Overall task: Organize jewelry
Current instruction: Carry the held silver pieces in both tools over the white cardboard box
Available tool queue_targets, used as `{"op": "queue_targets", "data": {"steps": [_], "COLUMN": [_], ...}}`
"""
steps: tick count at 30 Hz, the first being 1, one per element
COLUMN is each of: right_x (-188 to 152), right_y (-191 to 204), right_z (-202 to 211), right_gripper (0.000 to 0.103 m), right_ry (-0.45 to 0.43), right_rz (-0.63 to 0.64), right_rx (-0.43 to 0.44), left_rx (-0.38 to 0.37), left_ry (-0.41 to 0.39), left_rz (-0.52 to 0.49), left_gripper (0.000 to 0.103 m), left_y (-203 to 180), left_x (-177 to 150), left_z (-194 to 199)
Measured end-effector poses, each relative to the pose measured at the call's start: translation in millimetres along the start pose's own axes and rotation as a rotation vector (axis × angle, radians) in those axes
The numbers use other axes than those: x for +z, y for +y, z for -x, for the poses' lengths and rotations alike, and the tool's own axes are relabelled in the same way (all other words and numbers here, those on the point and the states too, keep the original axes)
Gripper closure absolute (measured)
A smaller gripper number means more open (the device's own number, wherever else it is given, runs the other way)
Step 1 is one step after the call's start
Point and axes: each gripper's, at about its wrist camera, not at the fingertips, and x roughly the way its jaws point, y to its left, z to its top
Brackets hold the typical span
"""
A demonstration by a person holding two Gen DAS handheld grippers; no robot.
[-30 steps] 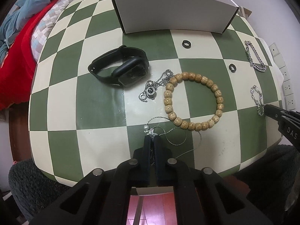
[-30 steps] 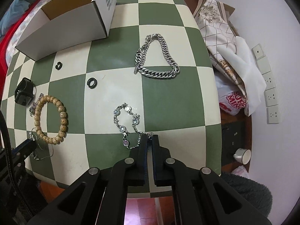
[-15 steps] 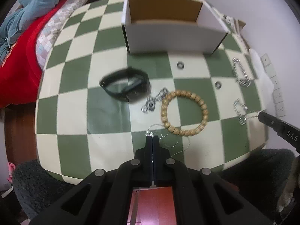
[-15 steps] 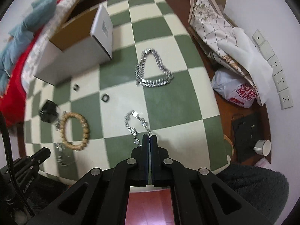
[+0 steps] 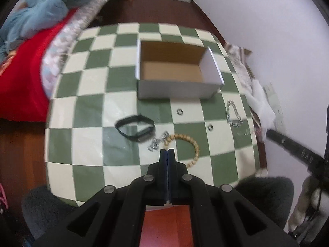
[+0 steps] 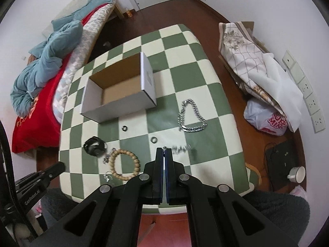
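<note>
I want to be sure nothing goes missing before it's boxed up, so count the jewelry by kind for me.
Bracelets: 3 (bead bracelet, chunky chain, blurred link bracelet pinched in the right claw)
Rings: 2 (far ring, near ring)
Necklaces: 2 (pendant chain, thin chain by the table edge)
Watch band: 1
Total: 8

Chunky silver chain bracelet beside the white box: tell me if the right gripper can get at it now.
Probably not yet. The right gripper is shut on the thin silver bracelet, so it looks occupied; otherwise only bare green-and-cream checkered table lies between it and the chunky silver chain bracelet.
</note>
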Motion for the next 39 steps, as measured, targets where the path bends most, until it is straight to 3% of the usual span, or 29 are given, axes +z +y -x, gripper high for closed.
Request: {"op": "queue_targets", "data": {"steps": [3,6,7,8,9,10,16,17,21,23,25,32,39], "right_x": [-1,-6,-8,-10,-12,-14,-19,-18,-18,-17,-17,-19,-12], "right_y": [1,-3,-4,-6,-9,-11,-25,-26,-29,-28,-28,-28,-24], "right_z": [-2,-9,-12,-14,-17,-20,-29,-30,-31,-32,-33,-36,-16], "right_gripper": [0.102,0.102,0.102,0.102,0.102,0.102,0.102,0.102,0.102,0.102,0.102,0.102,0.102], "right_ry": [0.011,0.032,0.038,0.044,0.051,0.059,0.075,0.075,0.073,0.072,0.074,0.083,0.048], "right_rz": [0.000,0.000,-0.001,-0.004,-0.010,-0.018,-0.053,-0.058,-0.064,-0.063,-0.065,-0.066,-0.064], "right_rx": [-0.001,-0.013,-0.019,-0.024,-0.029,-0.031,-0.043,-0.044,-0.049,-0.051,-0.050,-0.044,-0.013], "left_rx": [0.014,0.091,0.097,0.104,0.112,0.113,0.169,0.177,0.172,0.170,0.170,0.183,0.120], "left_ry": [0.068,0.136,0.163,0.171,0.175,0.176,0.184,0.192,0.180,0.173,0.173,0.149,0.057], "left_rz": [-0.045,-0.077,-0.072,-0.062,-0.057,-0.050,-0.051,-0.060,-0.076,-0.088,-0.098,-0.093,-0.051], "left_gripper": [0.100,0.091,0.073,0.043,0.030,0.024,0.027,0.038,0.063,0.088,0.099,0.100,0.100], "left_y": [3,7,9,9,10,9,-2,-6,-17,-23,-27,-32,-31], "left_x": [-16,-34,-40,-45,-47,-50,-55,-55,-55,-54,-54,-55,-33], "left_z": [-27,-58,-68,-75,-79,-83,-103,-107,-109,-109,-109,-102,-49]}}
